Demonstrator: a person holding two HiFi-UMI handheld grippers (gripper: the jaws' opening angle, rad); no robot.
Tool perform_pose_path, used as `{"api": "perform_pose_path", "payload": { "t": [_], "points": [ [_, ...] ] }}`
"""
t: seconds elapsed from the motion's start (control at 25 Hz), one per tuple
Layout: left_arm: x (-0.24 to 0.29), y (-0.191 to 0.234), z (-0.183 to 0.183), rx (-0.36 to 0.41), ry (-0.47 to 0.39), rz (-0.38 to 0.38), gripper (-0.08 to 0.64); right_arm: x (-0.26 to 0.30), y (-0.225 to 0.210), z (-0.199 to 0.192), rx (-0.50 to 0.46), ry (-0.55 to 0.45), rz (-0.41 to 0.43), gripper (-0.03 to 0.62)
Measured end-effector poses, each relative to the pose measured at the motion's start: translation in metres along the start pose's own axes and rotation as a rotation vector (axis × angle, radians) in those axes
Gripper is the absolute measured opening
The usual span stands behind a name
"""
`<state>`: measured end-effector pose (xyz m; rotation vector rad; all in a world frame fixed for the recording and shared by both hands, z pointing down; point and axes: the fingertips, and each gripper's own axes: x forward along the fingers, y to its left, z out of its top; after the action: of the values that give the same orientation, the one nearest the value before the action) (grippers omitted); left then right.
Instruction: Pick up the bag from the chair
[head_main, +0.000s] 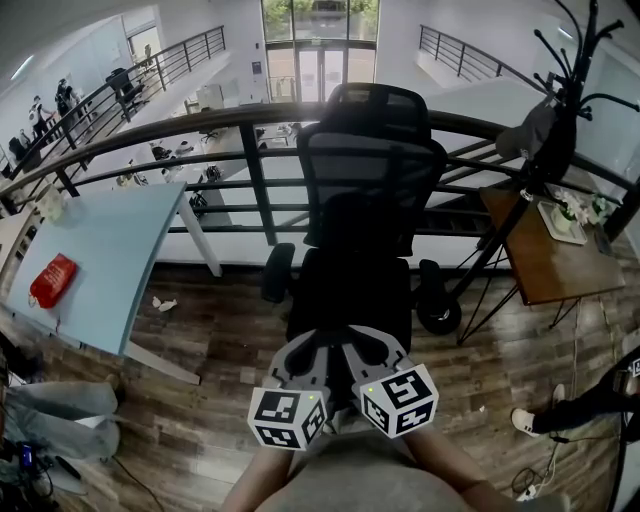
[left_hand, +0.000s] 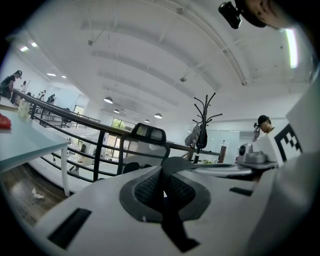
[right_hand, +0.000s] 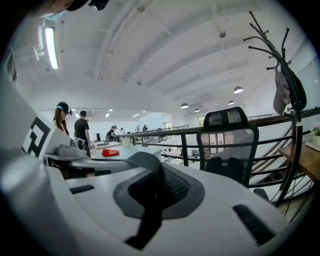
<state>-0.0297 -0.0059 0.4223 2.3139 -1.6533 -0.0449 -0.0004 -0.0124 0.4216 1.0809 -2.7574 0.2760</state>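
At lower centre, the left gripper (head_main: 321, 345) and right gripper (head_main: 366, 345), fingers pressed together and empty, face the black chair (head_main: 365, 170); the bag cannot be told from its dark seat. Railing (head_main: 200, 125) behind, blue worktop (head_main: 110, 250) at left.

Black mesh office chair (head_main: 370, 175), upright

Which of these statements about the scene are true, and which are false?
1. The left tool and the right tool are both shut, with nothing between their jaws. True.
2. The red item lies on the wooden table. False: it lies on the light blue table.
3. The office chair is black with a mesh back. True.
4. In the head view, the coat rack stands left of the chair. False: it stands to the right.
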Motion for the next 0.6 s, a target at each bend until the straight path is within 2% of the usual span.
{"api": "perform_pose_path", "payload": {
  "t": [0.6],
  "points": [
    [0.0032, 0.0039, 0.0046, 0.003, -0.004, -0.006, 0.005, 0.0060, -0.0006, 0.0031, -0.004, 0.003, 0.008, 0.003]
  ]
}}
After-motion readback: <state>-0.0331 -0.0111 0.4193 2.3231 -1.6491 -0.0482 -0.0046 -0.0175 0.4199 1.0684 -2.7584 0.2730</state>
